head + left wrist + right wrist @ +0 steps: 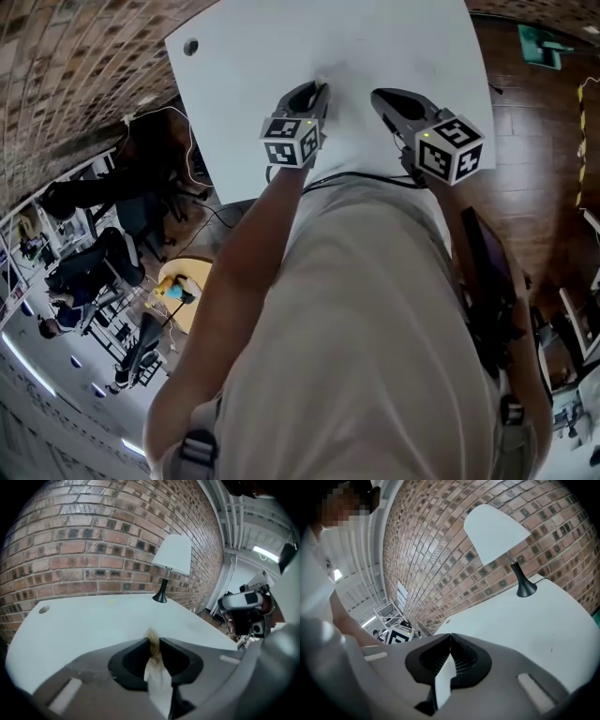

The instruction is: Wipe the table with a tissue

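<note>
Tissue (157,677) is pinched between the jaws of the left gripper (153,643), which are closed on it. A narrow white twist is held in the gap, and its brownish-stained tip is seen sticking out just past the jaw ends. Whether that tip touches the surface cannot be told. The gripper is held tilted downward over the white table (93,625), above the near half of the top in the head view.

The right gripper (450,637) is held just beside it, on its right and also above the table. Its jaws are brought together at the tips, and nothing is gripped between them.

Further out, a small round hole (43,610) is seen near the table's far left corner. A lamp (171,557) with a white shade and a black stem is stood at the far edge, close to a brick wall (93,541). Past the table's right side a dark wooden floor (534,141) is shown in the head view.
</note>
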Demonstrator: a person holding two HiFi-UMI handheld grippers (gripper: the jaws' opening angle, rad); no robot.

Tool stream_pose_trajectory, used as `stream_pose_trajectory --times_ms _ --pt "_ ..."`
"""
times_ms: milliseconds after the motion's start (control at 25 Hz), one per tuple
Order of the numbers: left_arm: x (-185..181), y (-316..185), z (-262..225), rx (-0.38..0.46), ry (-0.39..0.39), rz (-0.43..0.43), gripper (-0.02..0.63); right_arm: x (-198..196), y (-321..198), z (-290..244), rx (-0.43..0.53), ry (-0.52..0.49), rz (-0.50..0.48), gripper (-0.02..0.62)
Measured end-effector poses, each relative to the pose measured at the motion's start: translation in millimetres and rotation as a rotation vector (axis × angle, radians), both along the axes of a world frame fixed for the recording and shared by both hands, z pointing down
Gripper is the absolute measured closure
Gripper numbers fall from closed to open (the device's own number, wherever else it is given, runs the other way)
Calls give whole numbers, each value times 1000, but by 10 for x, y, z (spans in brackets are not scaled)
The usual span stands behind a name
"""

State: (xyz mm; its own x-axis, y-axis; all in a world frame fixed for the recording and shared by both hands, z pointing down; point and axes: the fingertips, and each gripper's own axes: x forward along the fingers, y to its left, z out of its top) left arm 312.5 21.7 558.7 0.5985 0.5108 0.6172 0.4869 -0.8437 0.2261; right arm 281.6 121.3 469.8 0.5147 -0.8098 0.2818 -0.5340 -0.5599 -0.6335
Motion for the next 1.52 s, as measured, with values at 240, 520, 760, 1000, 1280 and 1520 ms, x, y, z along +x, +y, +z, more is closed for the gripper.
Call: stream_pose_trajectory --times_ms 240,520,760,1000,1280,1520 --pt "-236 -281 -167 -55 8 -51 534 -29 -190 -101 17 19 -12 586" --pt "-546 -598 -142 -115 -4 -83 534 -283 -390 -187 -39 29 3 587" --pt "-704 -765 -42 -141 -27 -81 534 -572 -360 -211 -95 17 70 587" --pt "-819 -777 72 -159 -23 -13 534 -749 -260 -212 -156 29 164 587" --pt "-899 -601 45 -192 -45 86 534 -835 -209 -253 -203 57 204 586" --pt "-970 -269 92 -106 -41 204 534 -812 -63 -256 -197 66 208 587"
